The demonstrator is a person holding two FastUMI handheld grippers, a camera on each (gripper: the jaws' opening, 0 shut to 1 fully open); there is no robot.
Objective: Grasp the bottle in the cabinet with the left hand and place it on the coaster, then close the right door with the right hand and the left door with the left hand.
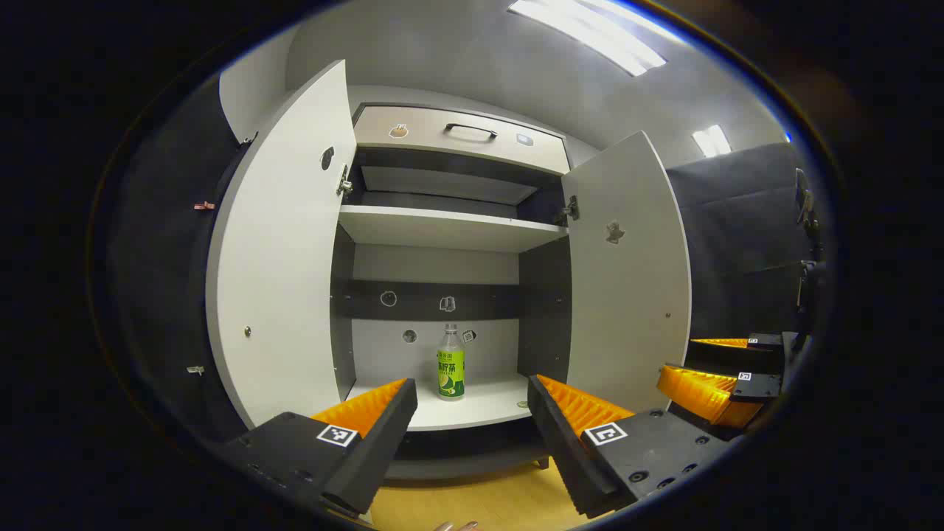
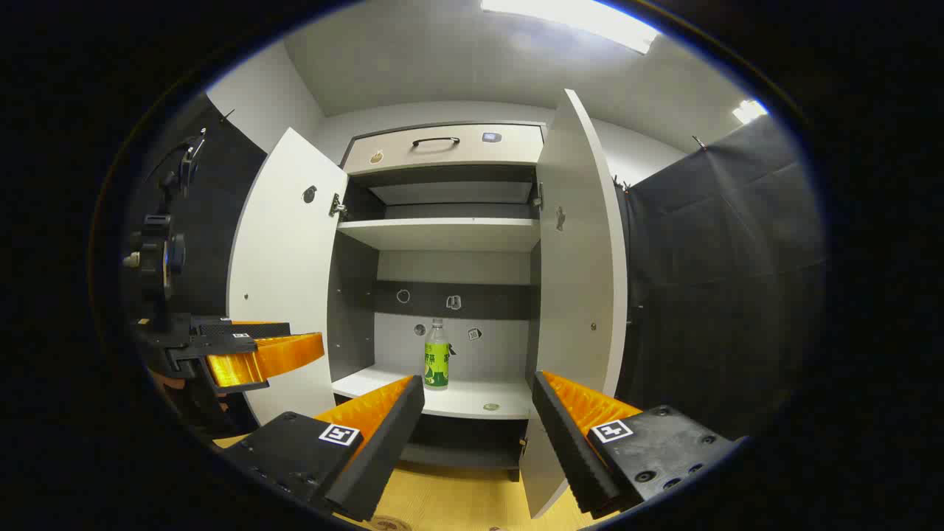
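**Left gripper view: bottle straight ahead of the open left tool, not yet reached**

In the left gripper view the bottle (image 1: 450, 361) is seen standing upright on the lower shelf (image 1: 487, 409) of the cabinet, toward the back wall, with its long axis vertical. It lies dead ahead of the left tool (image 1: 472, 402), framed in the gap between the fingers but well apart from them. The left tool is held wide, with nothing between its jaws. The right tool (image 1: 726, 380) is seen low at the right edge of this view, beside the right door (image 1: 627, 273); it too is spread wide and empty.

In the right gripper view the bottle (image 2: 436, 354) sits slightly left of that tool's centre line, so the left tool is judged the better placed for the grasp, as the task asks.

Both doors are swung open. The left door (image 1: 284, 251) and the right door flank the opening, and free shelf is seen on either side of the bottle, so a straight forward approach is judged open. The shelf's front edge lies between tool and bottle and would have to be cleared. A small round thing (image 2: 490, 406) lies on the shelf right of the bottle; whether it is the coaster cannot be told.
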